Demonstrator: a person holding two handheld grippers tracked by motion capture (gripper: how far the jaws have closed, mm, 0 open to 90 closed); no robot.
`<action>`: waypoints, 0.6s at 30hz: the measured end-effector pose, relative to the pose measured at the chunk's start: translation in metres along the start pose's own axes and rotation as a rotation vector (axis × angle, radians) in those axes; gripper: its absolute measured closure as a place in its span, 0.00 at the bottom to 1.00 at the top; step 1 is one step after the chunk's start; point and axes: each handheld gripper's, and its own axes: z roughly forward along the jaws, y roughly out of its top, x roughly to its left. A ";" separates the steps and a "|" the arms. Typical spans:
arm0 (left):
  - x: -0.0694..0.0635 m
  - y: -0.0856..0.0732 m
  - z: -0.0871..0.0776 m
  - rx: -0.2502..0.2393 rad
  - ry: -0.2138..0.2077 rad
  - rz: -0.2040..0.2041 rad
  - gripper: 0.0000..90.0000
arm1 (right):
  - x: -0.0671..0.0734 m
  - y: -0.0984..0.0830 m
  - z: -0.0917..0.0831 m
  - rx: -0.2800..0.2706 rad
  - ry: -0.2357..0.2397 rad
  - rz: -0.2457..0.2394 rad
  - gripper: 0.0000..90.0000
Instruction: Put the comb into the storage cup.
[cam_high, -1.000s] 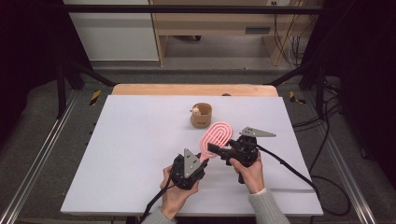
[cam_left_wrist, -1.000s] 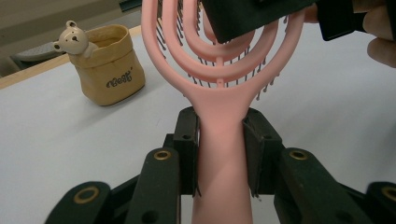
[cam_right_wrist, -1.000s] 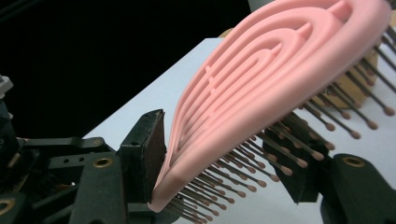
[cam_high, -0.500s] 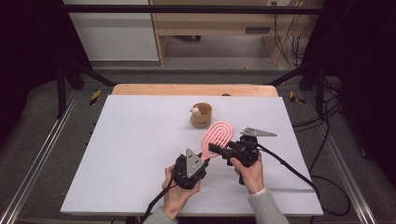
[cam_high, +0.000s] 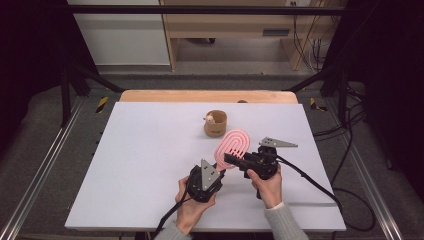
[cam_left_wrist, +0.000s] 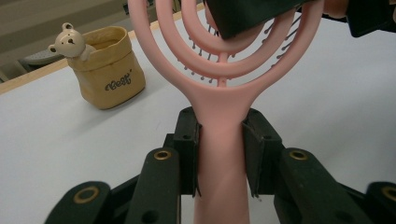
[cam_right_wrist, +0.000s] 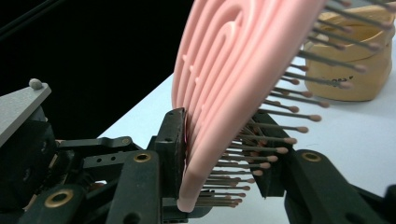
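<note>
Room: a dark workspace with black frame bars, a pale wooden cabinet and trailing cables behind the table.
Surface: one white table (cam_high: 140, 165), with a wooden strip along its far edge.
Count of things: one pink hairbrush (cam_high: 233, 144); one small tan pouch (cam_high: 215, 123); one little bear figure (cam_high: 210, 119) at the pouch's rim; two grippers, one in each hand.
Writing: dark cursive lettering on the front of the pouch, seen in the left gripper view; it is too small and slanted to read with certainty. No other label can be read.
Hairbrush: a head of concentric pink loops with open slots between them, and thin bristles with rounded tips on one face. It is held above the table near the person, just this side of the pouch and apart from it, handle toward the person, head toward the pouch.
Left gripper (cam_high: 214, 174): its two black jaws are closed onto the brush handle, one pad on each side, just below where the handle widens into the head.
Right gripper (cam_high: 231, 158): its jaws have just been closing and now pinch the lower edge of the brush head, one pad against the smooth back, the other among the bristles.
Hand pose: both hands come in from the near edge, close together; the left points up and away along the handle, the right reaches across leftward, its grey plate out to the right.
</note>
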 end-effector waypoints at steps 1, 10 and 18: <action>0.000 0.000 0.000 0.000 -0.002 0.000 0.77 | 0.000 0.000 0.000 0.000 0.003 0.001 0.68; -0.001 0.001 0.001 -0.003 -0.008 0.000 0.77 | 0.003 0.000 -0.003 -0.006 0.028 -0.004 0.70; 0.000 0.001 0.001 -0.009 -0.019 -0.003 0.77 | 0.004 0.000 -0.005 -0.012 0.034 -0.012 0.71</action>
